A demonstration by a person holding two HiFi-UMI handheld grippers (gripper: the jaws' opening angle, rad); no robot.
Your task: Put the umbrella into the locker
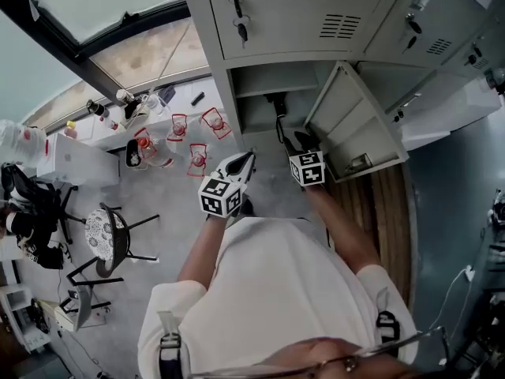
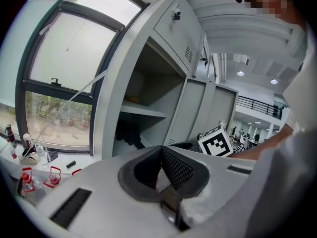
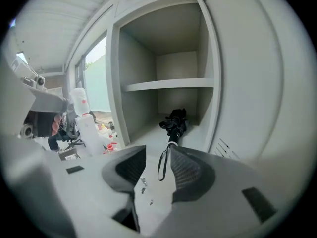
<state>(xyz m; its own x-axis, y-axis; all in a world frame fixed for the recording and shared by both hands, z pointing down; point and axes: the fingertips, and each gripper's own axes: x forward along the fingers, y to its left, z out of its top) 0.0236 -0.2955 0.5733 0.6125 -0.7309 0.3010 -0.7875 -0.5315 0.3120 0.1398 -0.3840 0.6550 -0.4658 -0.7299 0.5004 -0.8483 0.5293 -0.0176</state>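
The black folded umbrella [image 3: 175, 122] lies on the floor of the open lower locker compartment [image 3: 148, 130], its wrist strap [image 3: 161, 163] trailing out toward me. My right gripper [image 3: 158, 150] hovers just in front of the handle end, open, with nothing pressed between its pads. In the head view the umbrella [image 1: 279, 123] shows as a dark shape inside the locker [image 1: 248, 81], with the right gripper [image 1: 304, 147] before it. My left gripper [image 1: 243, 164] is off to the left, shut and empty. From the left gripper [image 2: 161, 148] view the umbrella [image 2: 130, 133] is a dark lump under the shelf.
The locker door [image 1: 347, 125] stands swung open on the right. Closed lockers with keys [image 1: 239, 16] sit above. Several red-handled bottles [image 1: 177, 144] stand on the floor to the left, beside a white box [image 1: 75, 160] and a black chair [image 1: 110, 239].
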